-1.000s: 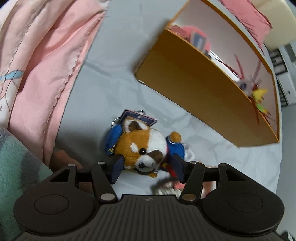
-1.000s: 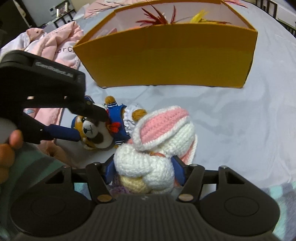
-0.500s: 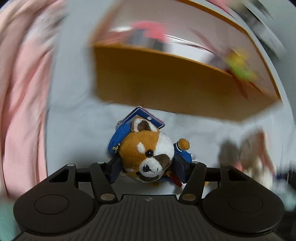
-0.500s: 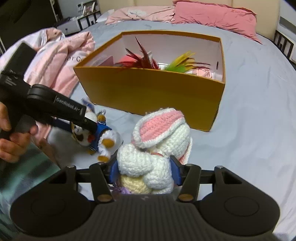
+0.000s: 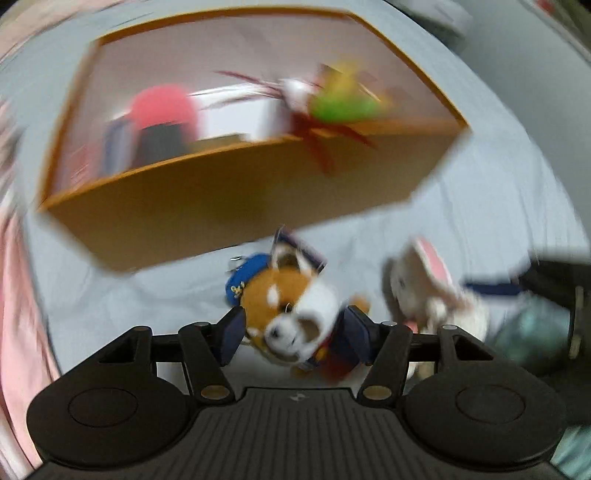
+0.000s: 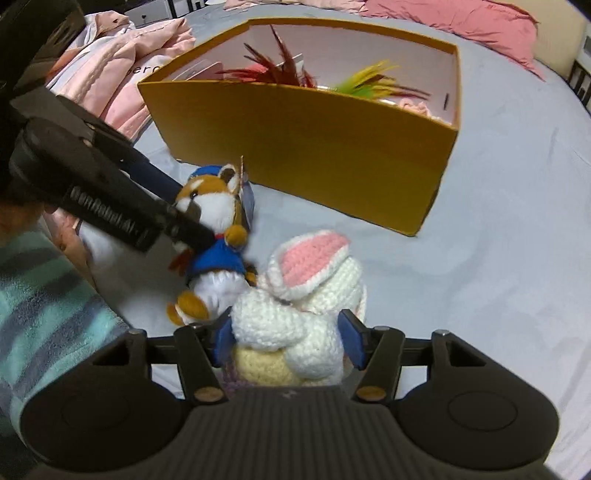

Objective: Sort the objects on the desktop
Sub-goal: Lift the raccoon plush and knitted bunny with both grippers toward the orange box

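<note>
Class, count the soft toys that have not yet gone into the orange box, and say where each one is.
2. The red panda plush is gripped by the left gripper; the crocheted rabbit is gripped by the right gripper. More may lie hidden inside the orange box.

Orange box on grey bed

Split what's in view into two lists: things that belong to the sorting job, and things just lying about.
Part of the job:
- red panda plush, in left tool
- crocheted bunny, in right tool
- orange box

Lying about:
- pink clothes
- pink pillow
- grey bedsheet
</note>
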### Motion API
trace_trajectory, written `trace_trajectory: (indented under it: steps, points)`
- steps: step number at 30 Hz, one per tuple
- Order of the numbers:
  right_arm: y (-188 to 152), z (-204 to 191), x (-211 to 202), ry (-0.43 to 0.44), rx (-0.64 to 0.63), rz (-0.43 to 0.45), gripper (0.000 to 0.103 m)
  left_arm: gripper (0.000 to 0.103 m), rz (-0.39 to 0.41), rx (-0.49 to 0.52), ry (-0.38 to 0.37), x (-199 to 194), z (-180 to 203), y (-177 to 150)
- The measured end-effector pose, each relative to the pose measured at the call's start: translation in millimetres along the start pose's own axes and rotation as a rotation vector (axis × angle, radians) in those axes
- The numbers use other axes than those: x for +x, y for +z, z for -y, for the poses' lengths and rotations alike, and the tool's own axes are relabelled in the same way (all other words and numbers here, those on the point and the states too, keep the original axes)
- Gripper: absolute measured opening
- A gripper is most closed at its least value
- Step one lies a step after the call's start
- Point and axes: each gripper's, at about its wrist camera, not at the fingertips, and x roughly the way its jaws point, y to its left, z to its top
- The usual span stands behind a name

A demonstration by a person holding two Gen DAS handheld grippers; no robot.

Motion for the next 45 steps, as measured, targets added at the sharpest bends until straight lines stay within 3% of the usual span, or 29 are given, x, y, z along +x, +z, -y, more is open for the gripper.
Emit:
trace_trajectory:
  steps: [3, 5, 9, 17, 21, 26, 34, 41, 45]
  points:
    - [-4.8, -8.9, -7.4, -0.079, -0.024, 0.006, 0.066, 0.069, 0.037, -0.256, -0.071, -13.6, -21.0, -6.0]
    - [-5.5, -13.5, -10.5, -0.112, -0.009, 0.004, 0.066, 0.069, 0.023, -0.355, -0.089, -17.2, -26.8, -16.5]
    - [-10.3, -23.2, -17.6, -0.117, 0.022, 0.014, 0.065, 0.069, 0.009, -0.398, -0.078, -7.9, -13.1, -34.6]
    - [-13.7, -17.7, -9.6, -0.095, 0.123, -0.008, 0.064, 0.069, -0.008, -0.468, -0.045, 13.6, -0.9, -35.7]
    - [-12.1, -17.4, -2.5, -0.091, 0.137, -0.010, 0.066, 0.069, -0.037, -0.522, -0.070, 26.9, 2.2, -33.9]
    - [-11.3, -13.9, 6.4, -0.076, 0.160, -0.013, 0.066, 0.053, -0.050, -0.520, -0.015, 40.3, 2.5, -35.7]
    - [-12.5, -13.9, 13.3, -0.054, 0.173, -0.011, 0.061, 0.047, -0.024, -0.456, -0.032, 36.9, 2.2, -44.4]
    - [-20.9, -4.5, -11.9, 0.002, 0.249, 0.043, 0.056, 0.043, 0.013, -0.386, -0.051, 4.2, 1.3, -57.1]
    - [-16.7, -4.8, -42.2, 0.007, 0.234, 0.118, 0.056, 0.043, 0.048, -0.325, -0.107, -23.9, 11.5, -62.1]
